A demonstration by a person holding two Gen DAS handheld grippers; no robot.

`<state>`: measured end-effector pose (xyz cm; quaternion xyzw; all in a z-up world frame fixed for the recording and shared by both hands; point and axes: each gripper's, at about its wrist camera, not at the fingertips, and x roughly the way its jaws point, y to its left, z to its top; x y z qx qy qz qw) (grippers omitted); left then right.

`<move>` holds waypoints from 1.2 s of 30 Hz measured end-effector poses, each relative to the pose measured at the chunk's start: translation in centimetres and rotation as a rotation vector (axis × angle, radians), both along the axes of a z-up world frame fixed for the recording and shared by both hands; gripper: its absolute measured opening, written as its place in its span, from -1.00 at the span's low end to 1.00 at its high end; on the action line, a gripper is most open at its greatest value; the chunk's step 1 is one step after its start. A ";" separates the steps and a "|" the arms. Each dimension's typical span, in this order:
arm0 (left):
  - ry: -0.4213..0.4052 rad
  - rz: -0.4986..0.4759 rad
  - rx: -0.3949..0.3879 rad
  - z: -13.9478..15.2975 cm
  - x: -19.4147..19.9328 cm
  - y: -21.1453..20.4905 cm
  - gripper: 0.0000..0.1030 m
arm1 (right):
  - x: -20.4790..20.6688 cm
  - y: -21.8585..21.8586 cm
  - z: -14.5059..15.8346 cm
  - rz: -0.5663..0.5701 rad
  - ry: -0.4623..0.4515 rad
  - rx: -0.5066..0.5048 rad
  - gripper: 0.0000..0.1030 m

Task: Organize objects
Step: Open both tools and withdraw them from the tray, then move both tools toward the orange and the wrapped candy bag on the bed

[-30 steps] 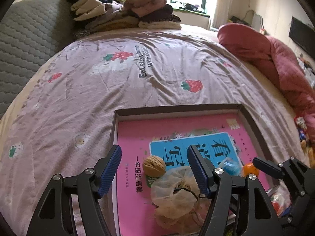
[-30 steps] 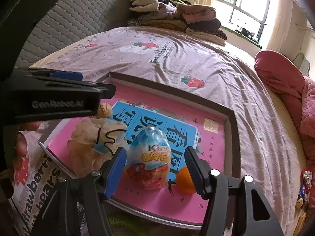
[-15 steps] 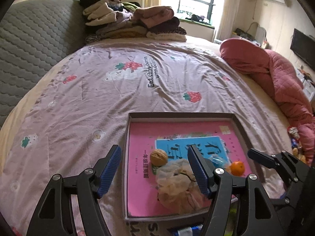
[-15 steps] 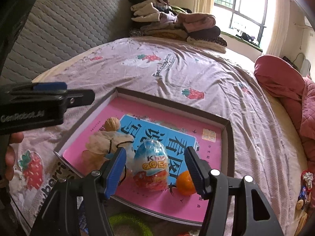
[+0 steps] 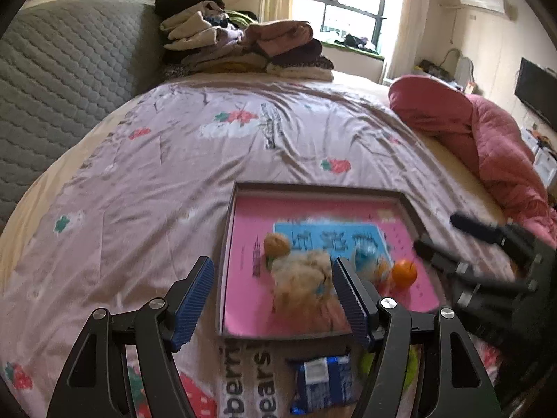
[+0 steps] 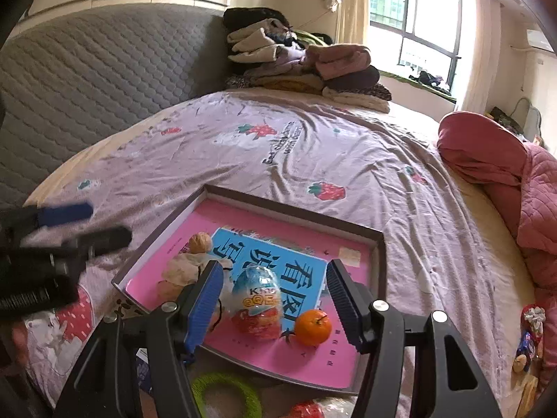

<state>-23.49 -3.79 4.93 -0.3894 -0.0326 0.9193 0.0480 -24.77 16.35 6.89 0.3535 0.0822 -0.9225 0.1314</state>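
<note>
Kinder egg (image 6: 258, 301) stands in the tray (image 6: 294, 214) on the pink book, beside the tangerine (image 6: 312, 327). Light, slippery foil, likely crushable; grip its midsection. Left gripper (image 5: 273, 301) and right gripper (image 6: 275, 304) both spread, empty.

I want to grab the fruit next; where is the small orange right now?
In the right wrist view, the orange lies on the pink book inside the tray, near its front edge, just right of the Kinder egg.
</note>
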 end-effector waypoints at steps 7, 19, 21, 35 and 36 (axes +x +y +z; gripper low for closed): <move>-0.008 -0.018 -0.036 -1.4 2.2 0.8 0.39 | 2.2 1.0 1.3 -0.021 0.045 0.009 0.19; 0.055 0.000 -0.042 -0.2 5.0 0.8 0.39 | 5.2 2.4 2.5 -0.040 0.079 -0.033 0.21; 0.060 -0.006 -0.046 -0.2 5.6 0.9 0.39 | 5.6 2.5 2.7 -0.039 0.085 -0.033 0.21; 0.111 -0.070 -0.087 -0.5 8.0 1.7 0.39 | 7.9 4.9 3.0 -0.090 0.103 -0.100 0.21; 0.107 -0.072 -0.086 -0.8 8.1 1.6 0.39 | 8.2 5.0 3.1 -0.093 0.107 -0.101 0.21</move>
